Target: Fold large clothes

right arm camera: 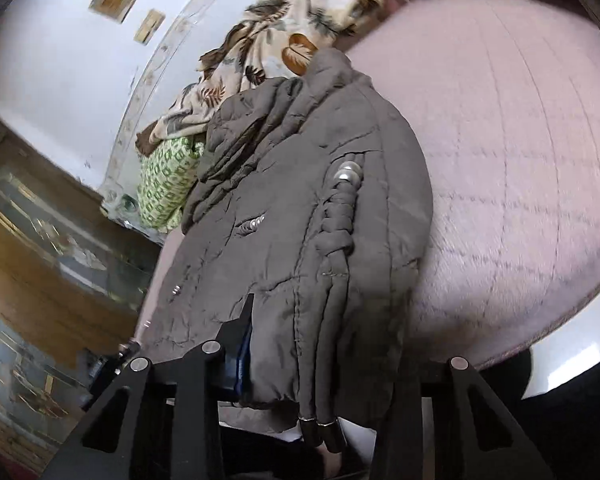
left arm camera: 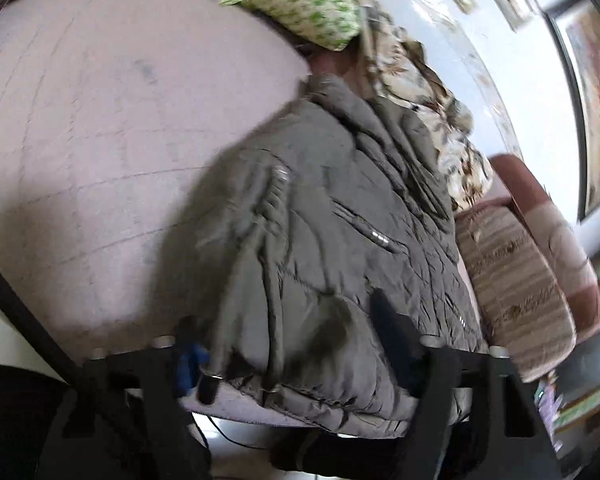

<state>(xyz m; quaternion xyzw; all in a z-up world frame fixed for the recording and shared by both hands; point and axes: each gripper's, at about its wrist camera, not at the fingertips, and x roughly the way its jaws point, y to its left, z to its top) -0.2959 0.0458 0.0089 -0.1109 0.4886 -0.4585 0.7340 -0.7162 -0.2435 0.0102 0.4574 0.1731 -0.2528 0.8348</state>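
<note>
A grey-brown quilted jacket (left arm camera: 332, 248) lies on a pink bed cover (left arm camera: 100, 140), its hem hanging over the near edge. It also shows in the right wrist view (right arm camera: 300, 208), on the same cover (right arm camera: 520, 160). My left gripper (left arm camera: 288, 344) has its two fingers spread on either side of the hem fabric. My right gripper (right arm camera: 320, 344) also straddles the hem, with one finger (right arm camera: 240, 328) on the jacket's left part; the other finger is hidden by the fabric.
A leaf-print blanket (right arm camera: 284, 40) and a green-patterned pillow (right arm camera: 164, 184) lie bunched at the far end of the bed. A striped cushion (left arm camera: 512, 280) sits beside the jacket. A wooden cabinet (right arm camera: 40, 240) stands at left.
</note>
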